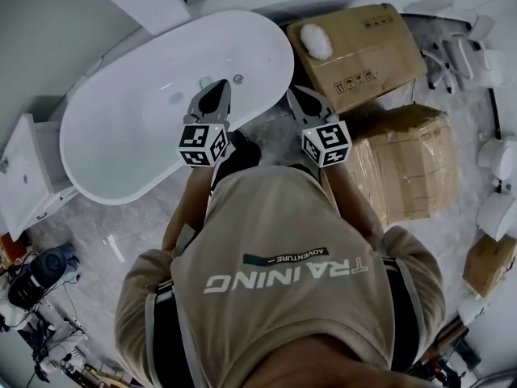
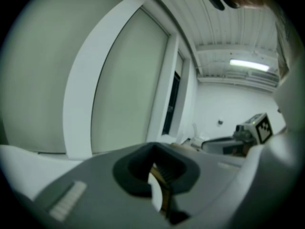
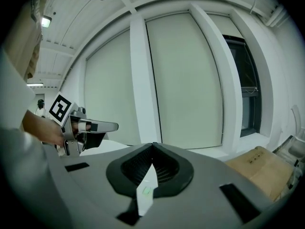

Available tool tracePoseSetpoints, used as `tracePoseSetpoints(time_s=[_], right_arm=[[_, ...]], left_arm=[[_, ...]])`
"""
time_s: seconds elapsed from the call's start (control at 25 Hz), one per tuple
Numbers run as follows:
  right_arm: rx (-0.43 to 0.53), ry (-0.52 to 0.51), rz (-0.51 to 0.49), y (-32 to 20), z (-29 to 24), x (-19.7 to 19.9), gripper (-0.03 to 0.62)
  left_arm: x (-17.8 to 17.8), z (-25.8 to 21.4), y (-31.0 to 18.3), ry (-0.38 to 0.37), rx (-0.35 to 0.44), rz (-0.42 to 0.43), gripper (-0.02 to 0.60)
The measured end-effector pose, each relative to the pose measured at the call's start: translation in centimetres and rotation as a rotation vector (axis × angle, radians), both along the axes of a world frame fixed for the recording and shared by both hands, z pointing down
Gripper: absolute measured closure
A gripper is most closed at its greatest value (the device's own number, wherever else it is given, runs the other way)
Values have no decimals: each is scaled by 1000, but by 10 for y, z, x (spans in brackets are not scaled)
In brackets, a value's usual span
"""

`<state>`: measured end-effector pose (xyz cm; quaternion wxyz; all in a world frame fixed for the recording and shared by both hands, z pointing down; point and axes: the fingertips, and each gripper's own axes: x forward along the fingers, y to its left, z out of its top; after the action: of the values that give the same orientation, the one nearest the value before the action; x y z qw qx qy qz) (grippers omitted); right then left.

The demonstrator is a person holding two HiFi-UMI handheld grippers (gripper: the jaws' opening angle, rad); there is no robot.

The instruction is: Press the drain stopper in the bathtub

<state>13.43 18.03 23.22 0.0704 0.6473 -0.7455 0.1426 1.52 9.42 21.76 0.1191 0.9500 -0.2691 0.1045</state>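
1. A white bathtub point(image 1: 105, 160) stands on the left, on the grey floor point(image 1: 113, 241).
2. The drain stopper point(image 1: 176, 98) is a small pale round spot on the bottom of the tub, near the middle. Nothing touches it.
3. The left tongs point(image 1: 216, 89) are held up over the near side of the tub. The two jaws are pressed together, with nothing between them.
4. The right tongs point(image 1: 297, 94) are held just beside the tub, over the floor. They are closed up and empty too.
5. Two brown boxes point(image 1: 359, 43) sit on the right.
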Motion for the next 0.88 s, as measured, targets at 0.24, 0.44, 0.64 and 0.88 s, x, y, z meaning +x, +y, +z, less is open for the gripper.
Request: tracePoseSetpoints(time_s=[0.24,0.44,0.64,0.88], right_arm=[[1,27,-25,-71,-7,-2,585],[-23,20,-83,-114,-5,-6,586],[10,46,-166,-141,-1,5,585],[1,-32,-309,-181,13,26,585]], left_arm=[[2,-2,-55,36,-51,15,580],[-4,5,-92,8,-51,-39,580],[1,13,-106,-39,-35,-128,580],[13,11,-129,-87,-22,-260,579]])
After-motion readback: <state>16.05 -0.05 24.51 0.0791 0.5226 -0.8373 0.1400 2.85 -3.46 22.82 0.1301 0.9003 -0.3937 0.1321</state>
